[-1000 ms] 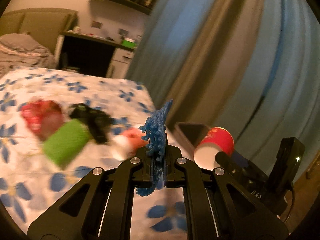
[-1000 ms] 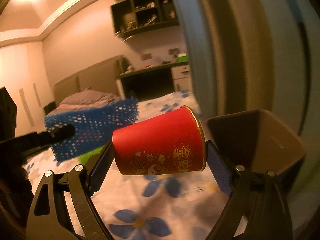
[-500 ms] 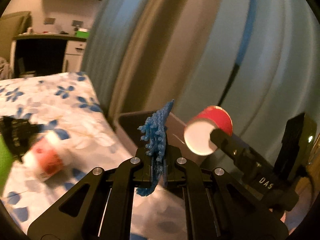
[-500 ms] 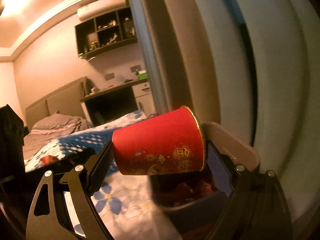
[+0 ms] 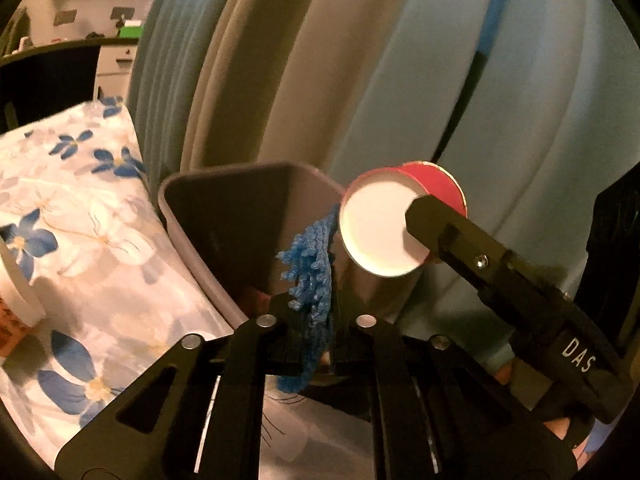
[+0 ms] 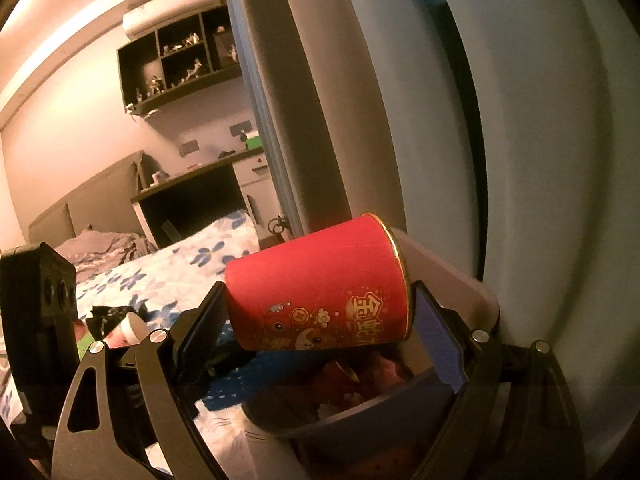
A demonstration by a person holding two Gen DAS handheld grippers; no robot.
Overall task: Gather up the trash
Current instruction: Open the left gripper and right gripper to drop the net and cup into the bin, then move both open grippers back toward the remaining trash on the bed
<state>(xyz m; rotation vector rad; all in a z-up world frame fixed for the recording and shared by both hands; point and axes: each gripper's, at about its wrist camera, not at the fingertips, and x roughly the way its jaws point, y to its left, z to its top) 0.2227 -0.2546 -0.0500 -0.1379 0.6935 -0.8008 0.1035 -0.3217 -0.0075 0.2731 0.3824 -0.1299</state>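
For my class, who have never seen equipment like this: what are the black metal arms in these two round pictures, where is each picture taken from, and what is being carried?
No robot here: a person holds a two-finger gripper in each hand, each with a wide-angle camera looking along its fingers. One picture is from the left hand's tool, the other from the right's. The left gripper has a blue knobbly scrap of plastic mesh between its jaws, which are opening. The right gripper clamps a red paper cup with gold print on its side. Both hang over a grey plastic bin beside a bed with a blue-flowered sheet, where more rubbish lies.
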